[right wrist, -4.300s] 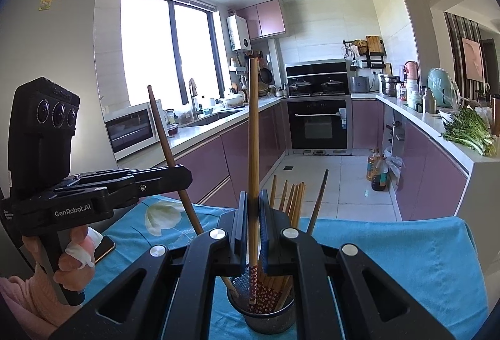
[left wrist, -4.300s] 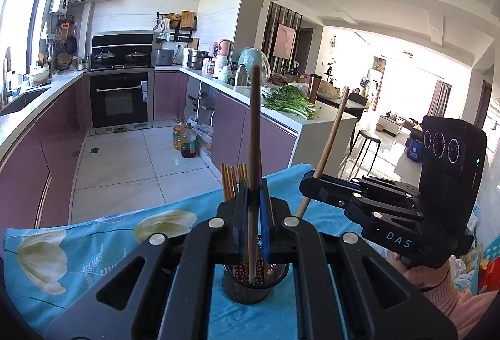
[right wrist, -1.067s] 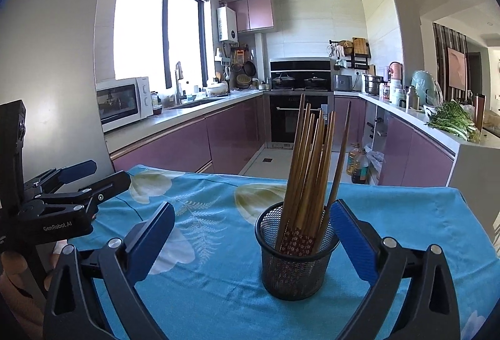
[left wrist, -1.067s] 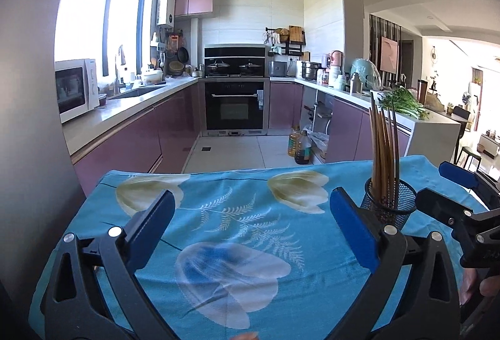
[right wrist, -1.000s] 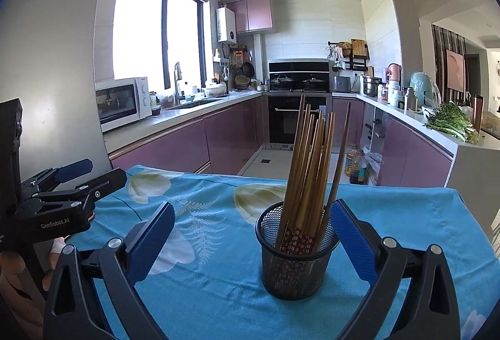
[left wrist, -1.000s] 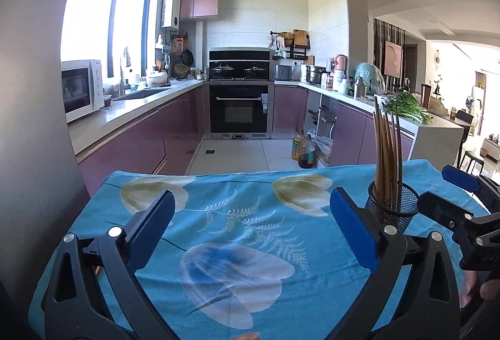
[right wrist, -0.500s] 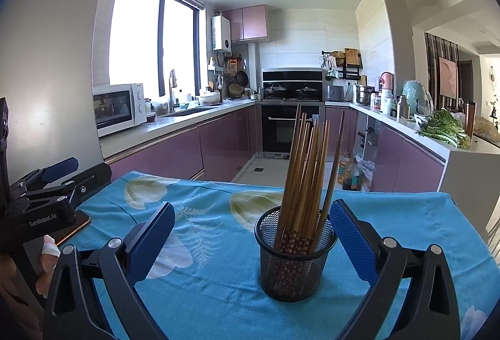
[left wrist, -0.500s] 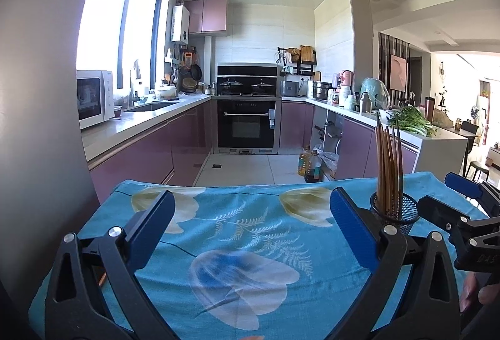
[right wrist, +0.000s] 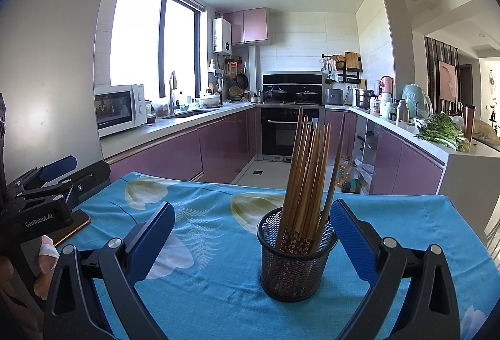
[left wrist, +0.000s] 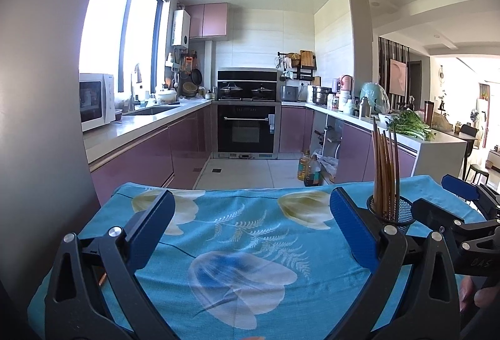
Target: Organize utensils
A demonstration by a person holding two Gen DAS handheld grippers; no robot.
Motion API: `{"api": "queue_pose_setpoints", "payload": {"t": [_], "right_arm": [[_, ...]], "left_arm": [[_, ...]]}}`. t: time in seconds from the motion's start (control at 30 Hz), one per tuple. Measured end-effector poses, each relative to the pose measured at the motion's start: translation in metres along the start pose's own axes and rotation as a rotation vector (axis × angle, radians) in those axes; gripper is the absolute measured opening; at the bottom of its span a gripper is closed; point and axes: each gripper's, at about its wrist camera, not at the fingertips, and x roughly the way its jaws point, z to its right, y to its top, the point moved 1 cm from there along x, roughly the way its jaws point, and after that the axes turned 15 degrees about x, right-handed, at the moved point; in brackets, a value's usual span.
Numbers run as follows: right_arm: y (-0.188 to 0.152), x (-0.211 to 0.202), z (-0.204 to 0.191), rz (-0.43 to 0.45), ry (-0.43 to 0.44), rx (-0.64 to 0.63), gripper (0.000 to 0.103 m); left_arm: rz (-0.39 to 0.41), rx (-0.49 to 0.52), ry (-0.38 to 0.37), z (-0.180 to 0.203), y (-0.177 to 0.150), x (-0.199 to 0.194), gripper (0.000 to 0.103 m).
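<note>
The chopsticks [right wrist: 307,174] stand near-upright in the mesh cup [right wrist: 295,262] on the blue tablecloth [right wrist: 218,233]. It sits directly ahead of the right gripper [right wrist: 250,243], the nearer one; the left gripper [left wrist: 248,233] is off to its left. Both grippers are spread wide and empty.

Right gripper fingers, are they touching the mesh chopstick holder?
Apart. In the right wrist view the right gripper is wide open, blue tablecloth showing between each of the fingers and the mesh holder.
</note>
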Motion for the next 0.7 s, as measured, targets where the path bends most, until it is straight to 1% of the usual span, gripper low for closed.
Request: {"api": "queue_pose_setpoints", "payload": {"t": [0.7], "right_arm": [[0.0041, -0.0017, 0.0013, 0.017, -0.002, 0.011, 0.096]], "left_arm": [[0.026, -0.006, 0.006, -0.001, 0.0023, -0.004, 0.098]]}}
